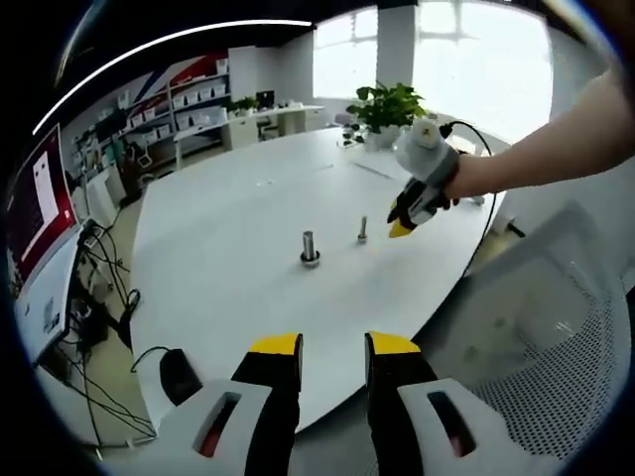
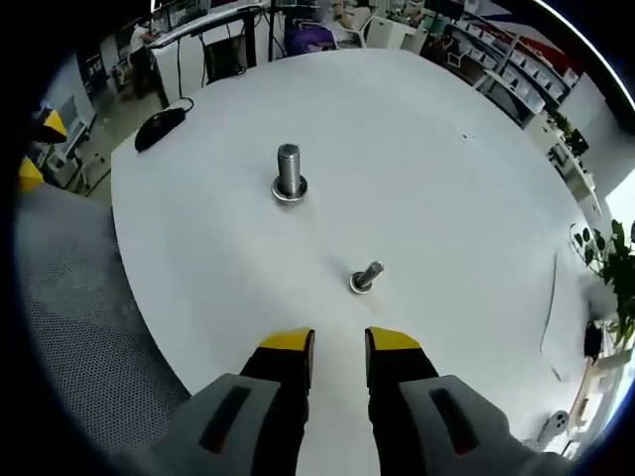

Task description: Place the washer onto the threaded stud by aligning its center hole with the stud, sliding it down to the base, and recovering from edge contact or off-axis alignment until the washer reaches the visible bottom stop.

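Note:
On the white round table (image 1: 228,297) stand two upright threaded studs. The larger stud (image 1: 310,245) (image 2: 289,167) has a metal ring, seemingly the washer (image 2: 289,191), lying flat around its foot. The smaller stud (image 1: 362,230) (image 2: 366,275) stands tilted in the right gripper view, on a small round base. My left gripper (image 1: 334,347) is at the table's near edge, open and holding nothing. My right gripper (image 2: 339,343) is open and hangs just short of the smaller stud. It also appears in a hand as the right gripper (image 1: 405,220) beyond the small stud.
A black mouse (image 1: 179,375) (image 2: 162,125) lies near the table edge. A grey mesh chair (image 1: 556,337) (image 2: 69,327) stands beside the table. A potted plant (image 1: 387,104) sits at the far side, and a monitor (image 1: 40,208) with cables is off to the left.

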